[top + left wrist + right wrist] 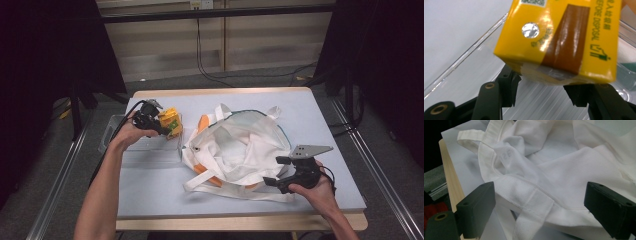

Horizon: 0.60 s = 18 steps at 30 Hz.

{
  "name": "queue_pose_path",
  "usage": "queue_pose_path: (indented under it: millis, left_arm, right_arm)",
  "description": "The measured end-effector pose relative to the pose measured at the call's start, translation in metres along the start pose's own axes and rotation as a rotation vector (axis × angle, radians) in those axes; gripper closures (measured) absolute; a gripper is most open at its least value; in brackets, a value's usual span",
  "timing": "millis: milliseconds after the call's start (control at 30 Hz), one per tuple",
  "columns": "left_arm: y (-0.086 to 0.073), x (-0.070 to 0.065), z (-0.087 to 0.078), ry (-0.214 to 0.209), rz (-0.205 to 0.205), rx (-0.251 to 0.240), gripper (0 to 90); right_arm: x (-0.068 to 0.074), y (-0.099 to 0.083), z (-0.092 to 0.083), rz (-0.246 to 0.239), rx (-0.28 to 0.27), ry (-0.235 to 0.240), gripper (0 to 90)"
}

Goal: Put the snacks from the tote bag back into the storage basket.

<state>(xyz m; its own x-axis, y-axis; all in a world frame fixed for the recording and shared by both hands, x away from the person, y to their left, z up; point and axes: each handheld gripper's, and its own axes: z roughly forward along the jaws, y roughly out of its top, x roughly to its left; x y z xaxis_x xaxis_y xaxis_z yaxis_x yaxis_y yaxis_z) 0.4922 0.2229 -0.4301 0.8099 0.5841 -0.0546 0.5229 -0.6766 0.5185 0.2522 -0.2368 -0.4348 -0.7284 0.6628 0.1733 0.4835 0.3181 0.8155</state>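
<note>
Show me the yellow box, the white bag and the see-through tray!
Yellow box (564,37), left gripper view, on its yellow and brown face.
White bag (245,145), high view, on the cloth inside its open mouth.
Tray (150,150), high view, on its near clear wall.

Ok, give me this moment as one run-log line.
left gripper: shut on yellow carton above clear tray | right gripper: jaws open at white bag rim | carton not yet bagged

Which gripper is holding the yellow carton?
The left gripper, gripping the yellow carton over the clear tray; the right gripper stands open at the white bag.
</note>
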Motion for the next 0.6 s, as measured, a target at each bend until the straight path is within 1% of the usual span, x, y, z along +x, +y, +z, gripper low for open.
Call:
queue_pose_path:
  millis: [33,67,100,133,167,200,233,267,300,333,367,400,433,467,500,533,567,600]
  left_arm:
    - [-0.0002,-0.0004,0.0003,0.005,-0.022,-0.002,47.2]
    - [-0.0001,0.0016,-0.0004,0.021,-0.02,0.017,46.0]
    - [-0.0005,0.0022,-0.0007,0.029,-0.032,0.028,43.2]
    - [-0.0013,0.0013,0.0004,0.033,-0.051,0.009,42.5]
    - [-0.0015,0.0015,-0.0001,0.034,-0.053,0.01,40.3]
    - [-0.0014,0.0023,-0.0007,0.026,-0.058,0.012,36.3]
    - [-0.0012,0.0027,-0.0017,0.027,-0.048,0.02,34.3]
    - [-0.0013,0.0023,-0.0018,0.026,-0.042,0.009,33.9]
    - [-0.0008,0.0025,-0.0023,0.029,-0.039,0.019,32.0]
    - [-0.0013,0.0008,-0.001,0.028,-0.077,0.003,30.0]
    - [-0.0017,0.0002,-0.0006,0.037,-0.094,-0.009,29.4]
    - [-0.0026,0.0004,-0.0011,0.036,-0.092,-0.002,29.2]
    - [-0.0038,-0.0008,-0.0011,0.035,-0.111,-0.015,28.2]
    - [-0.0051,0.0002,-0.0032,0.032,-0.107,-0.003,27.3]
    - [-0.0068,-0.0015,-0.0038,0.028,-0.141,-0.019,25.9]
    - [-0.008,0.0008,-0.0062,0.021,-0.114,-0.003,25.7]
    - [-0.0087,-0.0009,-0.006,0.034,-0.139,-0.019,27.9]
    - [-0.0094,-0.0015,-0.0074,0.04,-0.147,-0.018,33.7]
  right_arm:
    - [0.0005,0.0002,-0.0004,0.0,-0.001,0.001,10.0]
    - [0.0009,0.0003,-0.0007,0.0,-0.002,0.0,10.0]
    - [0.0008,0.0004,-0.0012,0.001,-0.004,0.001,10.0]
    - [0.0007,0.0005,-0.0017,0.0,-0.005,0.0,10.0]
    - [0.0005,0.0005,-0.0019,0.0,-0.005,-0.001,10.0]
    - [0.0003,0.0004,-0.002,0.0,-0.005,-0.001,10.0]
    - [0.0,0.0001,-0.0019,0.0,-0.004,-0.001,10.0]
    - [-0.0002,0.0,-0.0017,0.0,-0.003,-0.001,10.0]
    - [-0.0003,-0.0002,-0.001,-0.001,-0.003,-0.002,10.0]
    - [-0.0004,-0.0001,-0.0009,-0.002,-0.002,-0.001,10.0]
    - [0.0001,0.0,-0.0007,-0.001,-0.001,-0.001,10.0]
    - [0.0005,0.0001,-0.0007,-0.001,-0.001,-0.002,10.0]
    - [0.0007,0.0001,-0.0008,-0.001,-0.002,-0.001,10.0]
    - [0.0009,0.0002,-0.0013,-0.002,-0.002,0.0,10.0]
    - [0.0008,0.0003,-0.0016,-0.003,-0.004,-0.001,10.0]
    - [0.0007,0.0002,-0.0019,-0.003,-0.006,-0.001,10.0]
    - [0.0008,0.0002,-0.0019,-0.002,-0.005,-0.003,10.0]
    - [0.0005,0.0002,-0.0019,-0.001,-0.004,-0.003,10.0]
